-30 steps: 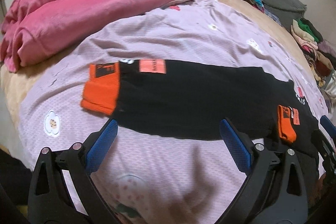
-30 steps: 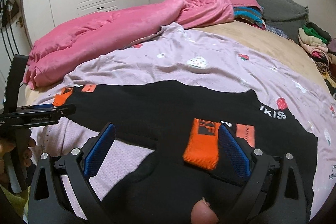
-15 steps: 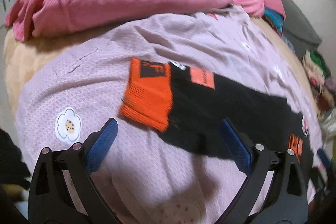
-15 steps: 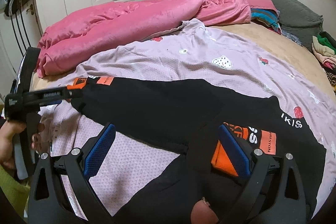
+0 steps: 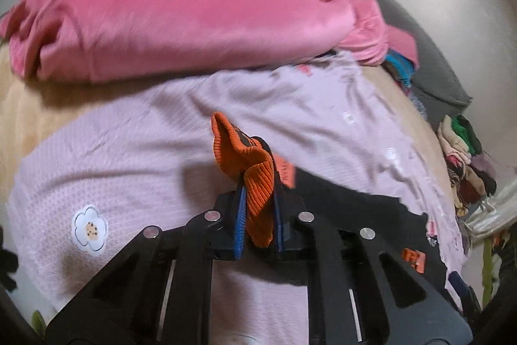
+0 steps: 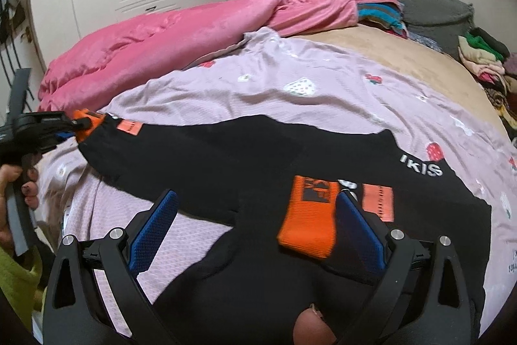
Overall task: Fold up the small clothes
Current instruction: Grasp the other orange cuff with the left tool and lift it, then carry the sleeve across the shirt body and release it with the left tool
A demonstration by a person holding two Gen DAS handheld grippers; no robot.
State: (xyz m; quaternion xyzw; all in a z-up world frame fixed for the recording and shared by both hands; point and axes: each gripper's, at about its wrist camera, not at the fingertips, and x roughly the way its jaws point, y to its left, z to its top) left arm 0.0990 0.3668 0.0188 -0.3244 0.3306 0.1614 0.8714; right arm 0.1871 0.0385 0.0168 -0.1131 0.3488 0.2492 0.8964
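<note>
The left gripper (image 5: 258,212) is pinching the orange cuff (image 5: 250,170) to lift that sleeve of the black top (image 6: 274,157), while the right gripper (image 6: 255,228), jaws spread, waits over the top's other cuff (image 6: 308,220).

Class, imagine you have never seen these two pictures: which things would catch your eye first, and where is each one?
First, the orange cuff pinched in the left claw, low in the middle of the left wrist view. Next, the big pink blanket heaped along the far side of the bed. Then the black garment spread over the lilac sheet, its other orange cuff lying between the open right claw's blue pads.
</note>
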